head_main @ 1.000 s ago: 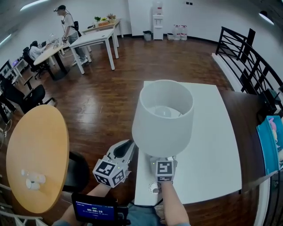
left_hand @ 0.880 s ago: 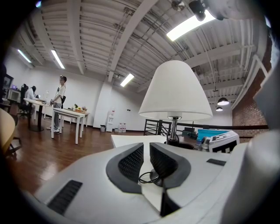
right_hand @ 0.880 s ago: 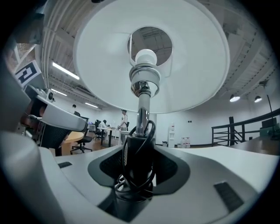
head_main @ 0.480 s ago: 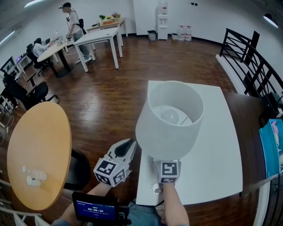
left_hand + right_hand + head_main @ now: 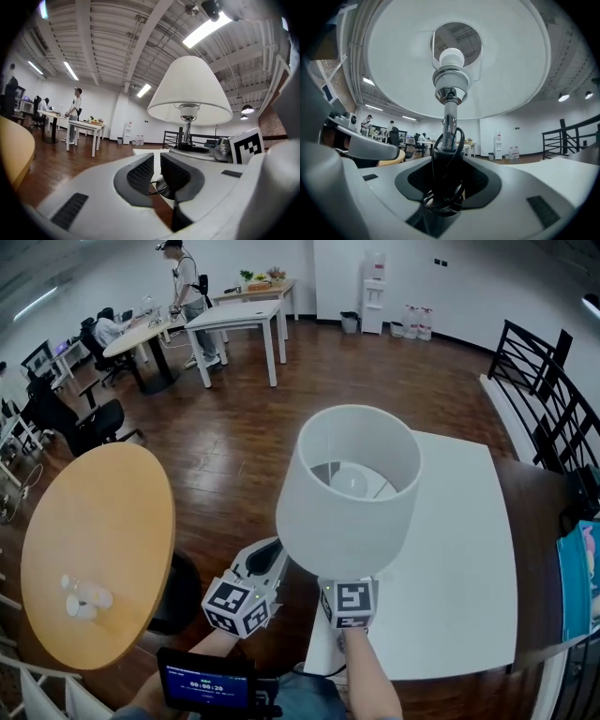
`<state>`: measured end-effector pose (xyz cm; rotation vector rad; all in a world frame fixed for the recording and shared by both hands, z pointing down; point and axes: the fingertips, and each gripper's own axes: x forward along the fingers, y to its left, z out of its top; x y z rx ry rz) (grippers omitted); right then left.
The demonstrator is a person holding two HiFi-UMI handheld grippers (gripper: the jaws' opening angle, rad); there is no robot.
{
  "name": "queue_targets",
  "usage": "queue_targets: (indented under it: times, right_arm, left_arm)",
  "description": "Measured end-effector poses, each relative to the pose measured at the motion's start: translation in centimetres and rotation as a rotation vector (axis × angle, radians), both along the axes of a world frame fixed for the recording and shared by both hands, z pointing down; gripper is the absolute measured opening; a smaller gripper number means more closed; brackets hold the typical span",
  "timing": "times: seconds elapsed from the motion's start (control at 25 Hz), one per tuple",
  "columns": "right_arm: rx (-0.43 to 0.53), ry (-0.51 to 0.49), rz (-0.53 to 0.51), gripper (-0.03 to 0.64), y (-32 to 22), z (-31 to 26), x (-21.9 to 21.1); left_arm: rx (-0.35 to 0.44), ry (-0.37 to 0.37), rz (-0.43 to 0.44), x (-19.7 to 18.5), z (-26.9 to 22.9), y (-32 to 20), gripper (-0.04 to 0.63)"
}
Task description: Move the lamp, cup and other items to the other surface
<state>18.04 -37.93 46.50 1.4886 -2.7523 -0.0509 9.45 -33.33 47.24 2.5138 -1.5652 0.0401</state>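
Observation:
A table lamp with a white shade (image 5: 347, 488) hangs in the air over the left edge of the white table (image 5: 459, 559). My right gripper (image 5: 349, 594) is shut on its stem below the shade. In the right gripper view the chrome stem (image 5: 450, 119) rises from between the pads, with black cord wound round it, and the right gripper (image 5: 447, 183) clamps it. My left gripper (image 5: 265, 563) floats over the floor just left of the lamp, jaws together and nothing between them. Its own view, past the left gripper (image 5: 157, 174), shows the lamp shade (image 5: 190, 91) close on the right.
A round wooden table (image 5: 103, 521) stands at the left with a few small white items (image 5: 82, 596) on it and a dark stool (image 5: 178, 592) beside it. Far tables (image 5: 239, 315), a standing person (image 5: 185, 273) and a black railing (image 5: 548, 399) lie beyond.
The lamp and both grippers have shifted left and a little up, from over the white table towards the gap between the two tables. The grip on the lamp is unchanged.

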Motion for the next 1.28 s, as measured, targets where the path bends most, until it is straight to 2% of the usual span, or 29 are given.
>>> queue_targets:
  times: [0.36, 0.56, 0.8, 1.04, 1.28]
  right_arm:
    - [0.025, -0.004, -0.255, 0.156, 2.3, -1.6, -14.1]
    - [0.029, -0.025, -0.422, 0.156, 5.9, -1.8, -25.9]
    - [0.015, -0.044, -0.591, 0.156, 11.3, -1.9, -38.4]
    - [-0.012, -0.04, -0.703, 0.156, 15.4, 0.0, -47.1]
    - [-0.011, -0.034, -0.762, 0.156, 16.8, 1.3, -54.2]
  left_arm:
    - [0.022, 0.001, -0.272, -12.2, -1.9, 4.2, 0.054]
    - [0.029, -0.004, -0.452, -22.7, -1.8, 9.0, 0.043]
    - [0.012, -0.023, -0.624, -32.8, -1.5, 15.9, 0.043]
    - [0.004, -0.037, -0.761, -39.7, -0.9, 21.4, 0.04]
    - [-0.012, -0.045, -0.805, -43.4, 0.4, 23.8, 0.04]
